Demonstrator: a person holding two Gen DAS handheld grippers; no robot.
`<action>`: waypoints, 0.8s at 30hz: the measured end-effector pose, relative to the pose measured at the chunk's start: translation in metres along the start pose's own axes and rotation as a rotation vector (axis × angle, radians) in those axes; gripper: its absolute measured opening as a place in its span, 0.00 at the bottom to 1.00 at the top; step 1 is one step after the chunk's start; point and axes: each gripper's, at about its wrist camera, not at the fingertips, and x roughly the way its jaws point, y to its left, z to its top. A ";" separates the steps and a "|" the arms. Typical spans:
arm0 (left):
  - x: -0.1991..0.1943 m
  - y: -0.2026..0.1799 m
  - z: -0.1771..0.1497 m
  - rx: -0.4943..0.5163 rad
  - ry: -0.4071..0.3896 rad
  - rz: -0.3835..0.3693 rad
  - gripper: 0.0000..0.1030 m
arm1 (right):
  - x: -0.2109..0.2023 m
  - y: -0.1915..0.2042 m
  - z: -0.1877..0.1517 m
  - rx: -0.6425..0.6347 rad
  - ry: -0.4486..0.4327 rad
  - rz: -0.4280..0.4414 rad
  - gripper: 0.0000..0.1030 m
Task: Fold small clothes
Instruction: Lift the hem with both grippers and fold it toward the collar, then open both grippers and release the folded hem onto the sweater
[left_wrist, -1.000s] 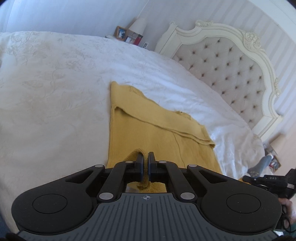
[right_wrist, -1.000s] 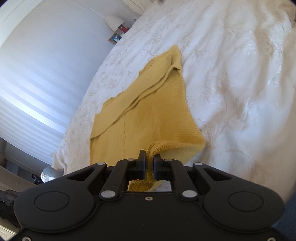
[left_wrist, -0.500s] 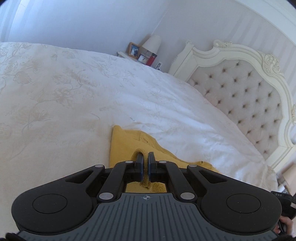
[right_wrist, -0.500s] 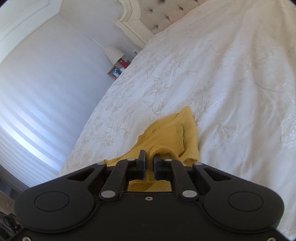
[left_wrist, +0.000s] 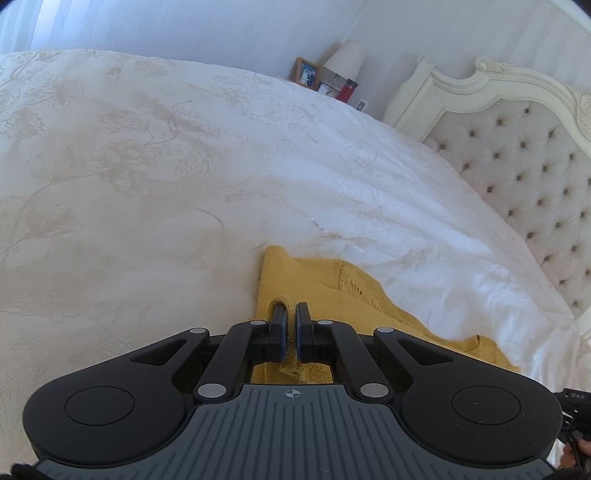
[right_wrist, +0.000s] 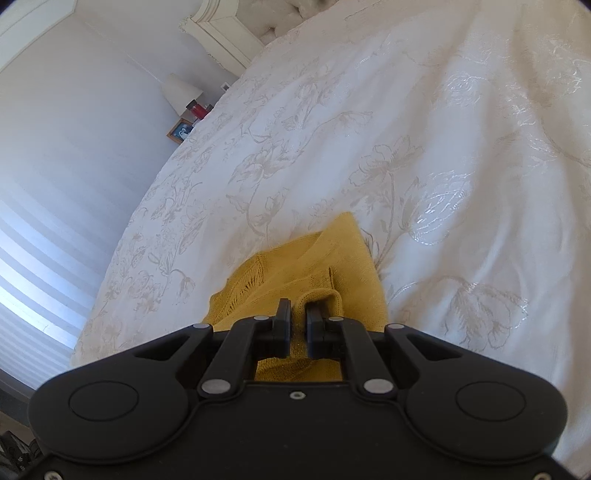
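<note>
A mustard-yellow knit garment (left_wrist: 332, 291) lies on the white bedspread (left_wrist: 147, 184), doubled over on itself. My left gripper (left_wrist: 290, 310) is shut on a folded edge of the knit, which bulges around its left finger. In the right wrist view the same yellow garment (right_wrist: 295, 266) shows just ahead of my right gripper (right_wrist: 298, 306), which is shut on a loop of the fabric curling over its right finger. Most of the garment is hidden under both gripper bodies.
The white flowered bedspread (right_wrist: 443, 147) spreads wide on all sides. A cream tufted headboard (left_wrist: 517, 155) stands at the right. A bedside shelf holds a lamp (left_wrist: 347, 59), a photo frame (left_wrist: 306, 73) and a red can (left_wrist: 346, 90). A hand (left_wrist: 580, 448) shows at the lower right edge.
Both grippers carried their held edges forward across the garment toward its far end and lower. Far less yellow cloth now shows ahead of the fingers. Both stayed shut.
</note>
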 end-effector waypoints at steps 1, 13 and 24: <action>0.004 0.001 0.000 0.000 0.007 0.004 0.06 | 0.000 -0.001 0.001 -0.001 -0.002 0.001 0.15; -0.019 -0.013 0.014 0.154 -0.140 0.106 0.50 | -0.030 0.009 0.009 -0.100 -0.158 -0.063 0.48; -0.037 -0.083 -0.075 0.586 -0.014 -0.006 0.52 | -0.022 0.082 -0.063 -0.572 -0.045 -0.108 0.48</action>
